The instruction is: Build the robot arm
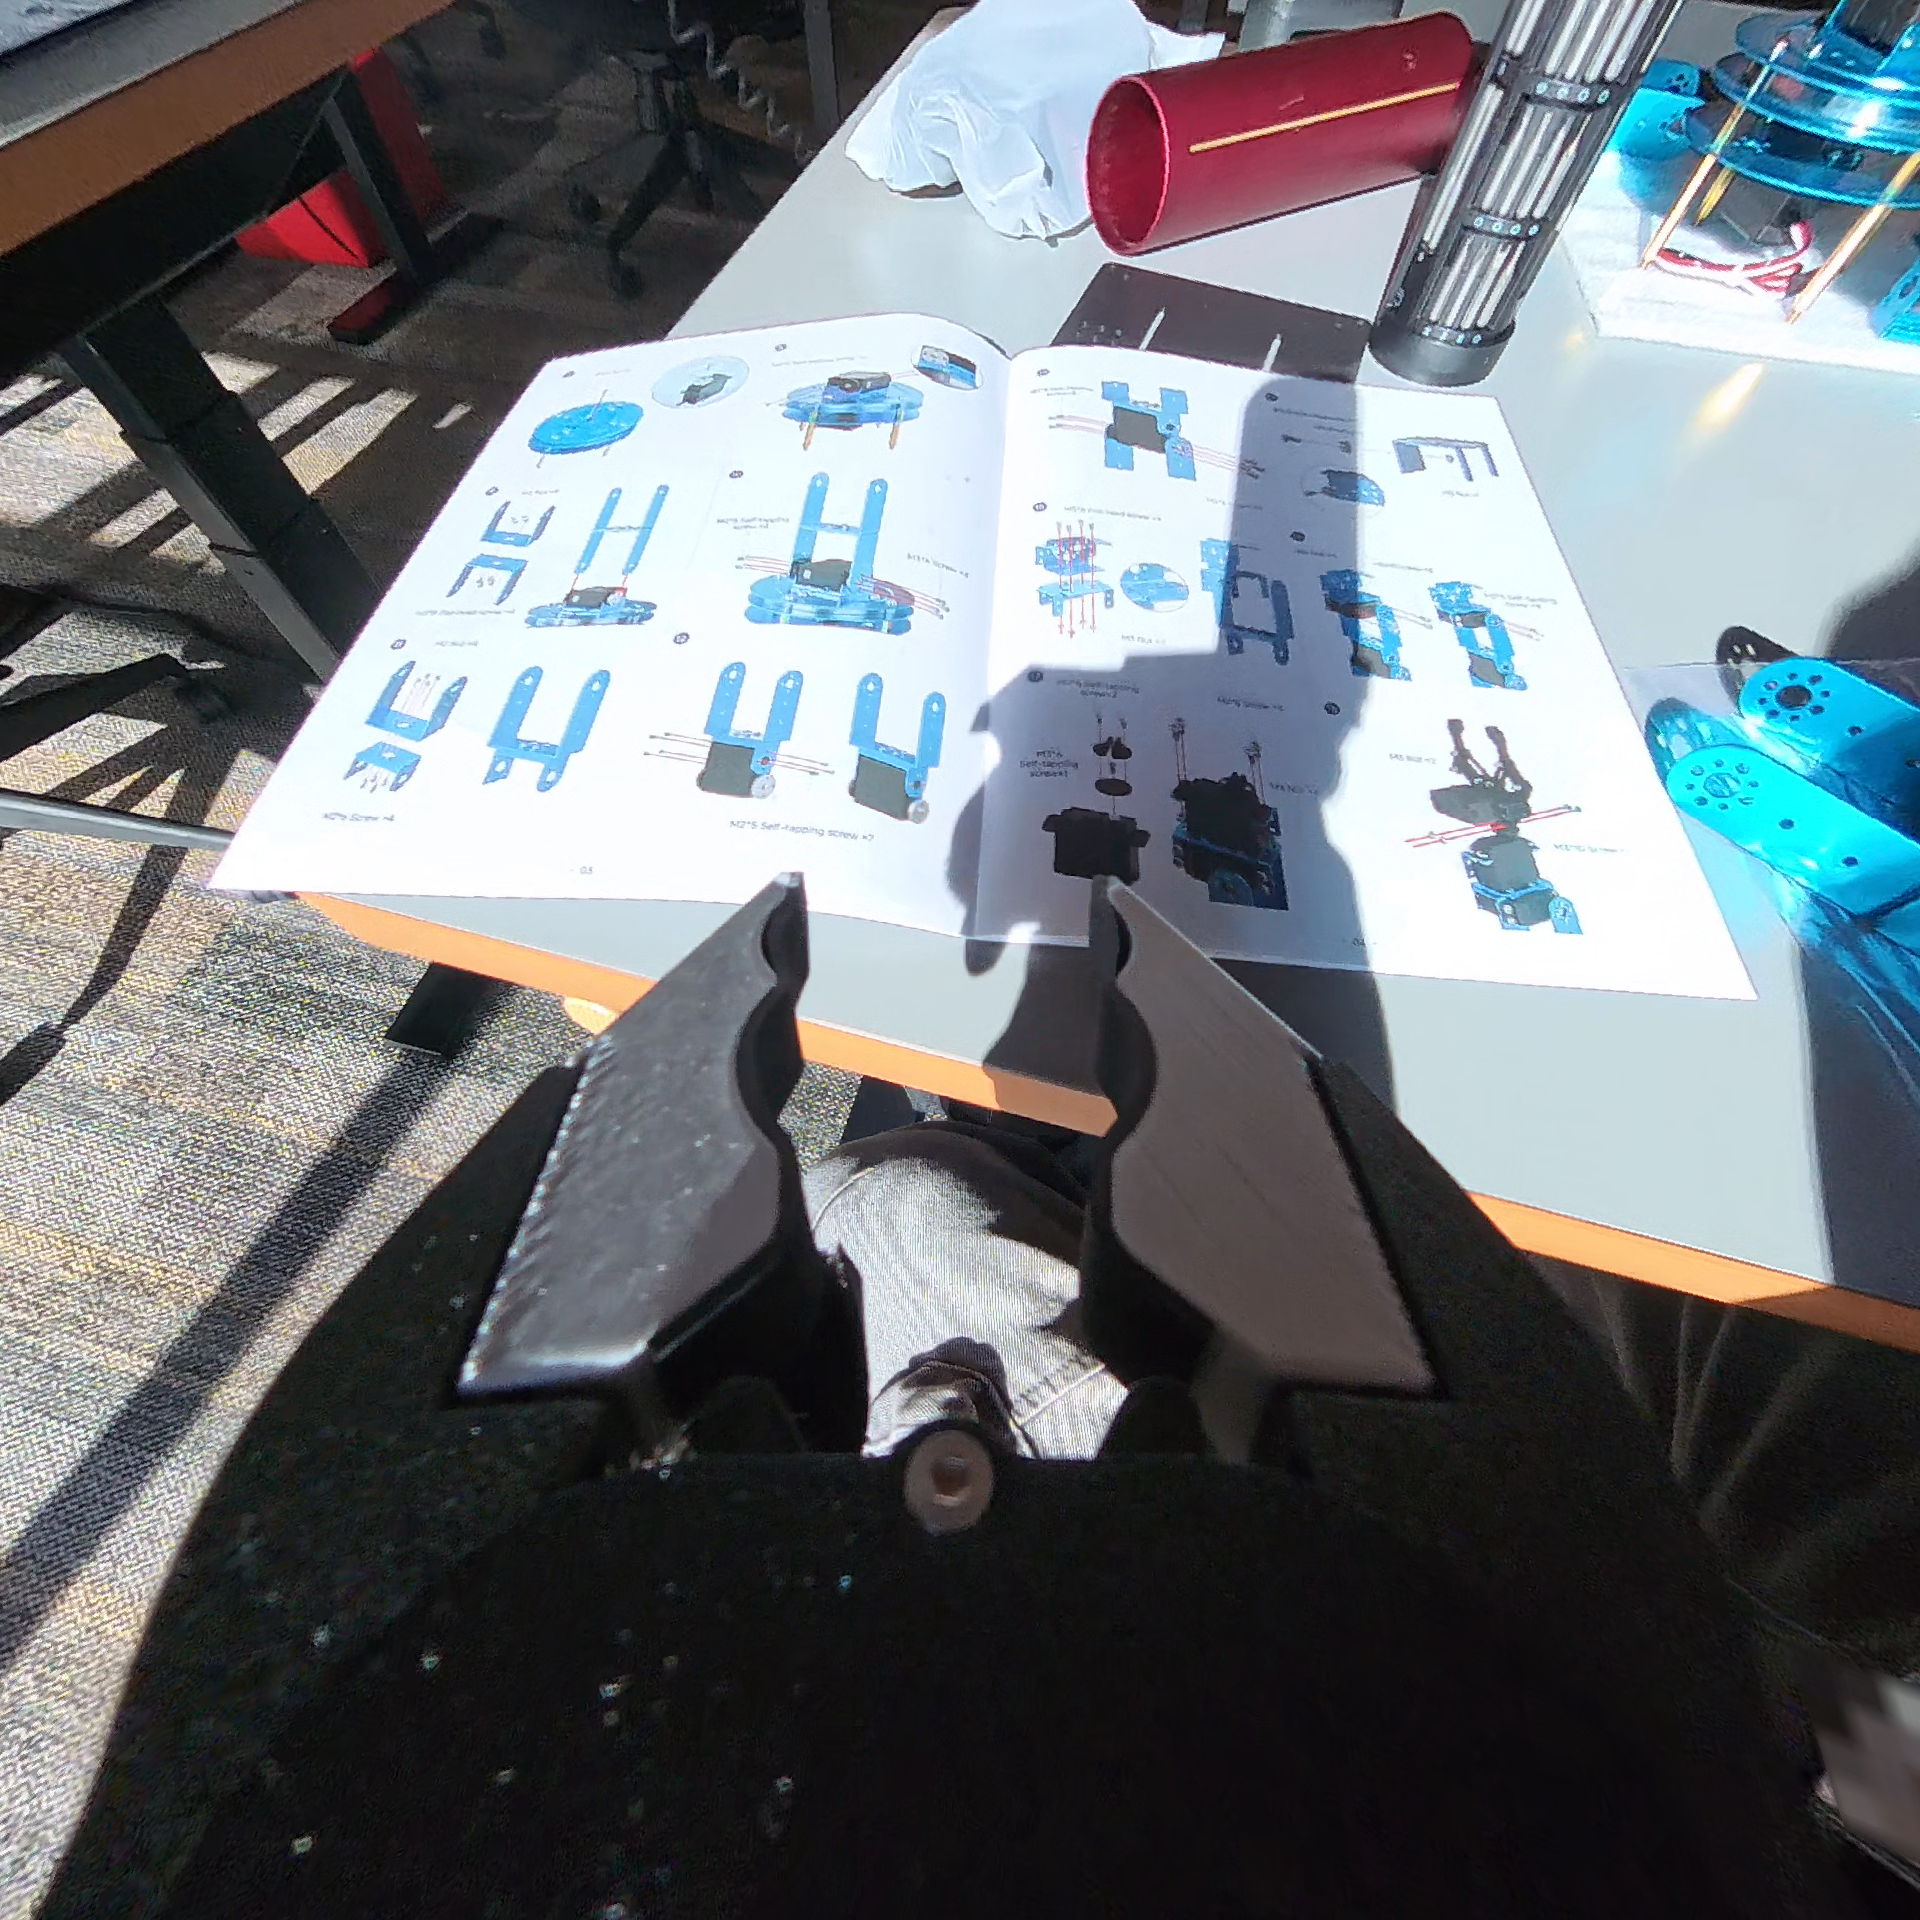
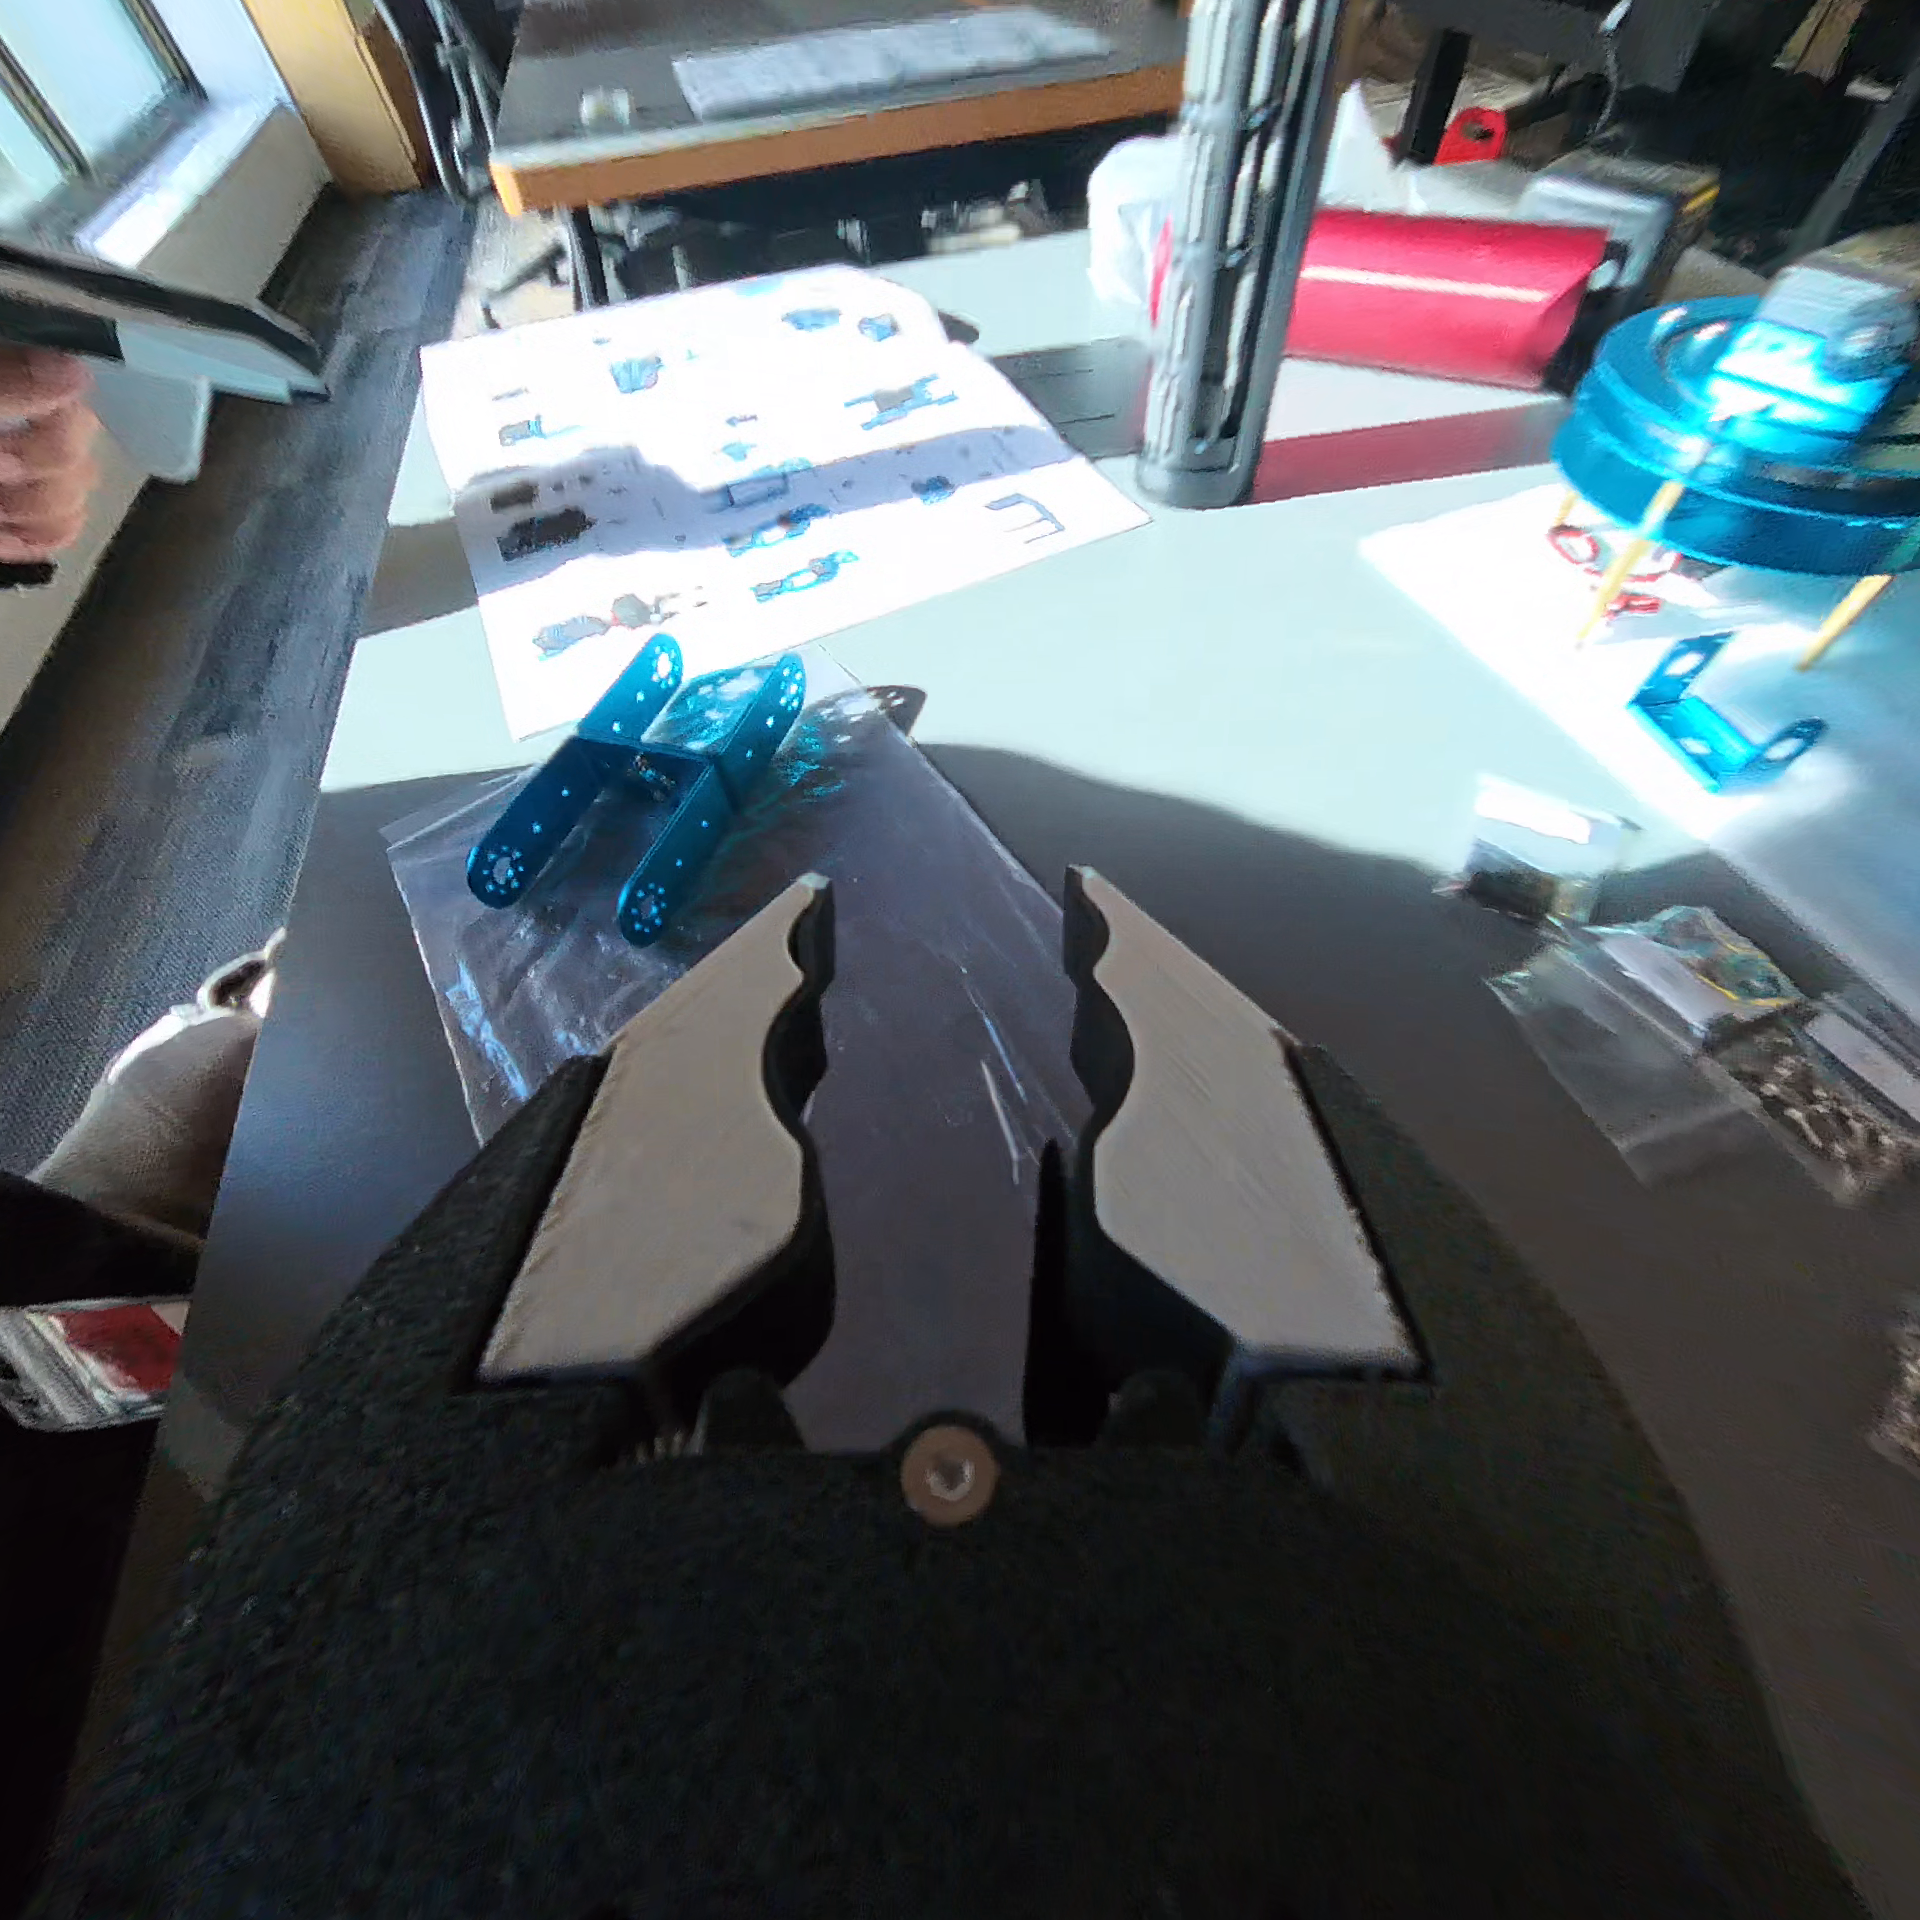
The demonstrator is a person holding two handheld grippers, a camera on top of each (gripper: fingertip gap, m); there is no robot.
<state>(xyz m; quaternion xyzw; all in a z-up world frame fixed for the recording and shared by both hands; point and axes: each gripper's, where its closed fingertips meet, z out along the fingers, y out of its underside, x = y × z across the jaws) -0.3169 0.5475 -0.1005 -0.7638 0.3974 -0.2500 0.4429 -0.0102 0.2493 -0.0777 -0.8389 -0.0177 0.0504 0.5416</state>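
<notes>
Both empty, fingers spread: left gripper [image 1: 945,894] off counter [image 1: 1558,1122] near edge facing open manual [image 1: 935,623] for reading; right gripper [image 2: 945,894] over clear bag [image 2: 935,956], blue brackets [image 2: 644,790] just beside.

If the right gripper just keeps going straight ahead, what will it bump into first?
Probably the clear plastic bag lying flat right under the open right gripper. The blue metal bracket sits left of that line, so likely missed, though depth is hard to judge.

An open assembly booklet [image 1: 987,623] lies flat on the grey bench [image 1: 1558,1122], its left page past the edge. Behind it lie a red tube [image 1: 1288,135] on its side, a crumpled white cloth [image 1: 997,114] and an upright grey cylinder [image 1: 1496,187]. Blue metal brackets [image 2: 634,800] rest on a clear plastic bag [image 2: 935,987]
</notes>
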